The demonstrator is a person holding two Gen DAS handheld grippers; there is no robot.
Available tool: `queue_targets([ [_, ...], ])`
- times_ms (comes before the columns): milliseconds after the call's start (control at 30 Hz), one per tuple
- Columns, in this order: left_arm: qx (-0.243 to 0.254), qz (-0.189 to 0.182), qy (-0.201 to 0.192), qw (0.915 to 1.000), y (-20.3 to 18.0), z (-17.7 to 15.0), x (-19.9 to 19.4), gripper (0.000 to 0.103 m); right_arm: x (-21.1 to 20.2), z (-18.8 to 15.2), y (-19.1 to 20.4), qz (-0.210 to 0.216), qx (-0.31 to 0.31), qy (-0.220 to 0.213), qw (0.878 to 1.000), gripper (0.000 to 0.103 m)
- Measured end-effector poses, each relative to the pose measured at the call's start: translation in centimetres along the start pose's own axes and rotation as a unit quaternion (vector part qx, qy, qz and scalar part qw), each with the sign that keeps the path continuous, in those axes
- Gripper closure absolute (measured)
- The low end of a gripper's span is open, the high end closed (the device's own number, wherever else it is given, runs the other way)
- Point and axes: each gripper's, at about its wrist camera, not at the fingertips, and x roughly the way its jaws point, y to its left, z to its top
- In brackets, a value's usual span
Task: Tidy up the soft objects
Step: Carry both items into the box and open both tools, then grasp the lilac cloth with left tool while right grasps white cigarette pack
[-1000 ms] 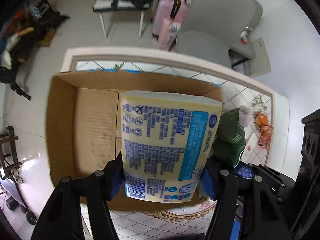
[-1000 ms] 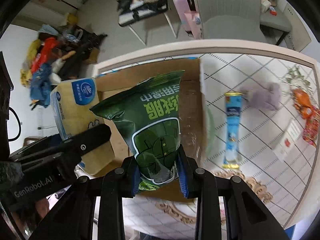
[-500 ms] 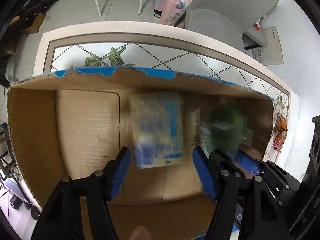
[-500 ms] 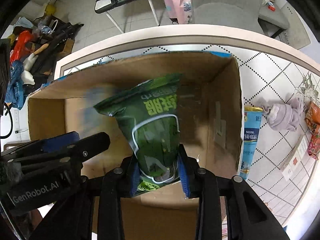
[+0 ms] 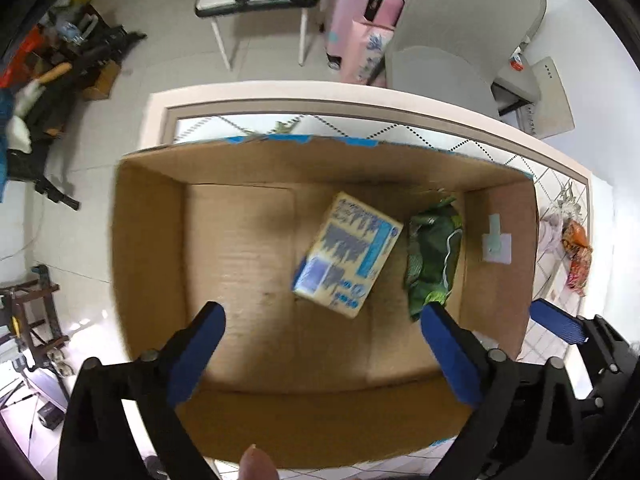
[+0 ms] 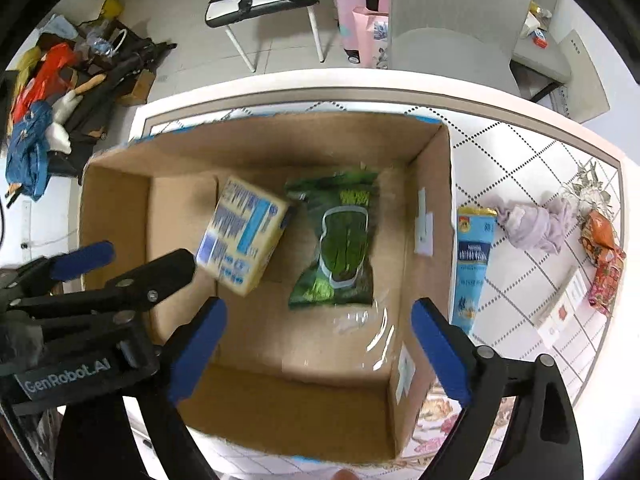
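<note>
An open cardboard box [image 5: 152, 240] [image 6: 112, 208] stands on the tiled table. A yellow and blue tissue pack [image 5: 347, 254] [image 6: 242, 234] lies in it, next to a green snack bag [image 5: 432, 256] [image 6: 340, 240]. My left gripper [image 5: 322, 344] is open and empty above the box's near side. My right gripper [image 6: 318, 344] is open and empty above the box, to the right of the left gripper [image 6: 84, 264]. A blue snack packet [image 6: 472, 264], a lilac cloth [image 6: 532, 226] and an orange and red packet [image 6: 602, 256] lie on the table right of the box.
The table edge [image 6: 360, 80] runs behind the box. A grey chair [image 5: 456, 40] and a pink suitcase [image 5: 356, 8] stand beyond it. Clutter lies on the floor at the far left [image 6: 44, 104]. A paper card [image 6: 568, 300] lies on the table.
My left gripper opened and dropped the tissue pack into the box. My right gripper opened and dropped the green bag beside it. Both grippers have risen above the box.
</note>
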Motion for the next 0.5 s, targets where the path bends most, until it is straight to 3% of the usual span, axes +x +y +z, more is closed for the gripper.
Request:
queue_targets([
  [267,0.003,0.004,-0.042,0.9991,0.2,-4.8,-4.0,0.002,-2.7,-4.9,0.7,0.007,-0.008,-0.012,1.0,0.005],
  [500,-0.011,0.013,-0.078,0.9968,-0.2,-8.8,-7.6,0.002,-7.2,-8.9,0.7,0.013,-0.028,-0.054,0.998,0.005],
])
